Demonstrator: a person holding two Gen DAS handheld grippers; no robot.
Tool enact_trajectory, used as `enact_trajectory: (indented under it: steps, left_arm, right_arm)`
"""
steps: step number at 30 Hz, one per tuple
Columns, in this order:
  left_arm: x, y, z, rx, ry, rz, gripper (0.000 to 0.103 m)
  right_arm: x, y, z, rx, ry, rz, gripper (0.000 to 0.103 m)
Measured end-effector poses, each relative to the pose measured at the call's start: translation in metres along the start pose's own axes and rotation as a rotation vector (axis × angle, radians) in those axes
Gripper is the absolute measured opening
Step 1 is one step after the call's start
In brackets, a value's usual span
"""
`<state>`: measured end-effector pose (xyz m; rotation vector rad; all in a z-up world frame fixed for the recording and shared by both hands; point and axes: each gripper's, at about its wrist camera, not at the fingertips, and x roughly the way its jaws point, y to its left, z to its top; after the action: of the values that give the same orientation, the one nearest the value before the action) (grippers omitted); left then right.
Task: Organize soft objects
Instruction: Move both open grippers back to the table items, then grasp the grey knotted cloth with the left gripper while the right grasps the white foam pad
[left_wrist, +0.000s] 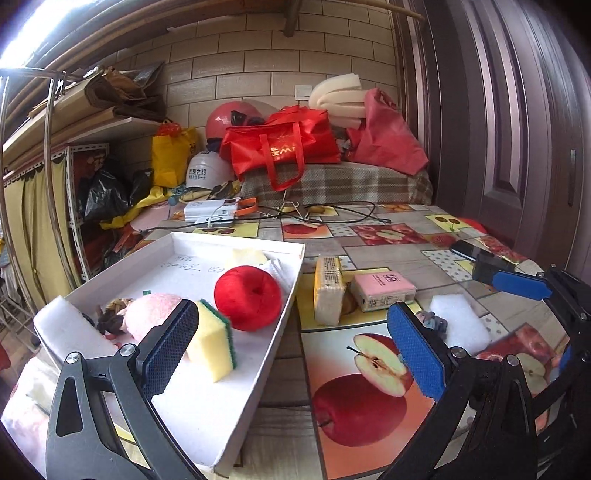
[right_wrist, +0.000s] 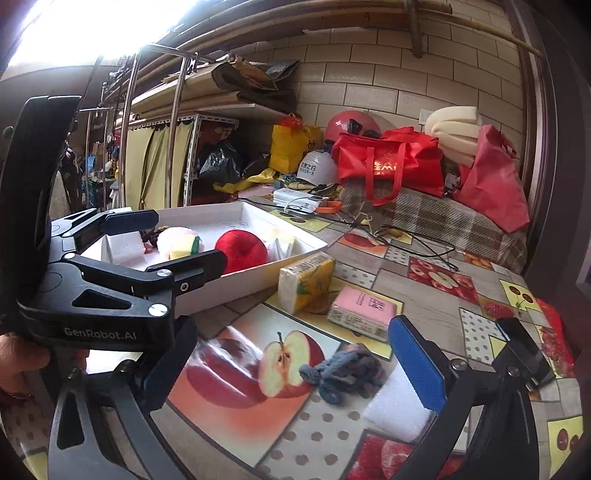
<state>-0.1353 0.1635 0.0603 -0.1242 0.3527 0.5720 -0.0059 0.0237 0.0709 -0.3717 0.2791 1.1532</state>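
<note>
A white tray (left_wrist: 258, 363) holds a red plush apple (left_wrist: 247, 297), a yellow-green sponge (left_wrist: 212, 341), a pink plush toy (left_wrist: 147, 314), a white foam block (left_wrist: 66, 330) and a pale yellow sponge (left_wrist: 245, 256). My left gripper (left_wrist: 291, 354) is open and empty over the tray's right edge. On the table lie a yellow tissue pack (right_wrist: 304, 282), a pink tissue pack (right_wrist: 364, 312), a blue-grey hair tie (right_wrist: 343, 371) and a white foam piece (right_wrist: 397, 410). My right gripper (right_wrist: 295, 373) is open and empty, just above the hair tie.
The fruit-print tablecloth (right_wrist: 436, 280) covers the table. A power bank and cables (left_wrist: 221, 214) lie at the far edge. A phone (left_wrist: 467, 249) lies at the right edge. Red bags (left_wrist: 284, 147) and helmets sit on a bench behind.
</note>
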Motion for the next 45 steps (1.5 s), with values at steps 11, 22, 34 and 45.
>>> enact_trajectory:
  steps: [11,22,34,45]
  left_arm:
    - [0.031,-0.021,-0.001,0.060,0.164,-0.085,0.103]
    - [0.077,-0.067,-0.012,0.158,0.411,-0.239,0.103]
    - [0.108,-0.126,-0.013,0.333,0.461,-0.226,0.089]
    - [0.111,-0.132,-0.012,0.334,0.460,-0.250,0.059]
  right_arm:
    - [0.037,-0.082,-0.032,0.259,0.352,0.002,0.103]
    - [0.052,-0.091,-0.043,0.207,0.457,-0.051,0.069]
    - [0.044,-0.135,-0.050,0.297,0.443,-0.083,0.053]
    - [0.074,-0.132,-0.040,0.243,0.468,-0.112,0.070]
